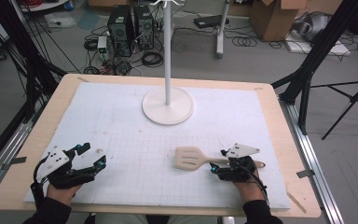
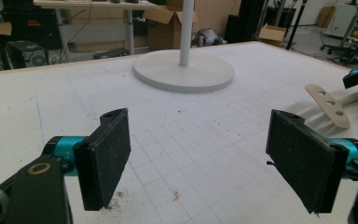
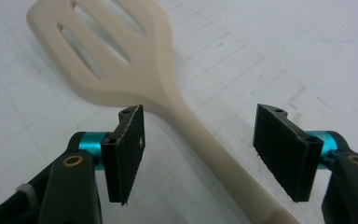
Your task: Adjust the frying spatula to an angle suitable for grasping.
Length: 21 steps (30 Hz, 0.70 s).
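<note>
A cream slotted spatula (image 1: 192,157) lies flat on the white gridded mat, blade to the left, handle running right. My right gripper (image 1: 219,162) is open, its jaws standing on either side of the handle (image 3: 214,154) without touching it. The spatula's blade (image 3: 107,51) lies just beyond the jaws in the right gripper view. My left gripper (image 1: 92,156) rests at the front left of the mat, open and empty, with bare mat between its pads (image 2: 107,156). From the left gripper view the spatula (image 2: 328,103) lies far to the right.
A white stand with a round base (image 1: 168,106) and a tall pole (image 1: 167,51) sits at the back middle of the mat. The wooden table edge (image 1: 37,135) frames the mat. Tripods, cables and boxes stand on the floor beyond.
</note>
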Available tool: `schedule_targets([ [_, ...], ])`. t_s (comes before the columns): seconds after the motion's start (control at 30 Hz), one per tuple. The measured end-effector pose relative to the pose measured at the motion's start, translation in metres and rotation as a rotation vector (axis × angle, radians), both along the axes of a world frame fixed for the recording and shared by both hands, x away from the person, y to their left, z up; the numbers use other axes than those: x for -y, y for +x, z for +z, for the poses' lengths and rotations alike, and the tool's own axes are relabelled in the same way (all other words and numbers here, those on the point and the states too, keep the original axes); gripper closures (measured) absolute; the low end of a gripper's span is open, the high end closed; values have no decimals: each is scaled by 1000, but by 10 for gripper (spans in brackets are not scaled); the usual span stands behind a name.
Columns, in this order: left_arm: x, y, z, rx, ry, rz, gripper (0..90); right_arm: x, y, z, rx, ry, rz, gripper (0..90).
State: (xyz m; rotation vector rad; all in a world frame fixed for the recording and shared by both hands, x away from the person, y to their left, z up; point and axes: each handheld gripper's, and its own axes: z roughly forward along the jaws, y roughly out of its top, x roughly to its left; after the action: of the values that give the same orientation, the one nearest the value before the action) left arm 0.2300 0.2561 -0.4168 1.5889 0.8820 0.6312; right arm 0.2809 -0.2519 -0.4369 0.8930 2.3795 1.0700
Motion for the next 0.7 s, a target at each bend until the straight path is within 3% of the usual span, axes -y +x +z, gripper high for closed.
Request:
schedule_targets([
  [0.03, 0, 0, 0, 0, 0, 0, 221, 0, 0, 0, 0, 0, 0, 323],
  [0.13, 0, 0, 0, -1, 1, 0, 222, -14, 5, 3, 15, -50, 80, 369],
  [0.33, -1, 0, 0, -1, -4, 2, 224, -25, 18, 5, -24, -83, 168, 523],
  [0.5, -1, 0, 0, 0, -4, 2, 224, -24, 23, 2, -45, -87, 174, 547],
  [0.7, -2, 0, 0, -1, -9, 5, 225, -9, 17, 14, 0, -1, 134, 489],
])
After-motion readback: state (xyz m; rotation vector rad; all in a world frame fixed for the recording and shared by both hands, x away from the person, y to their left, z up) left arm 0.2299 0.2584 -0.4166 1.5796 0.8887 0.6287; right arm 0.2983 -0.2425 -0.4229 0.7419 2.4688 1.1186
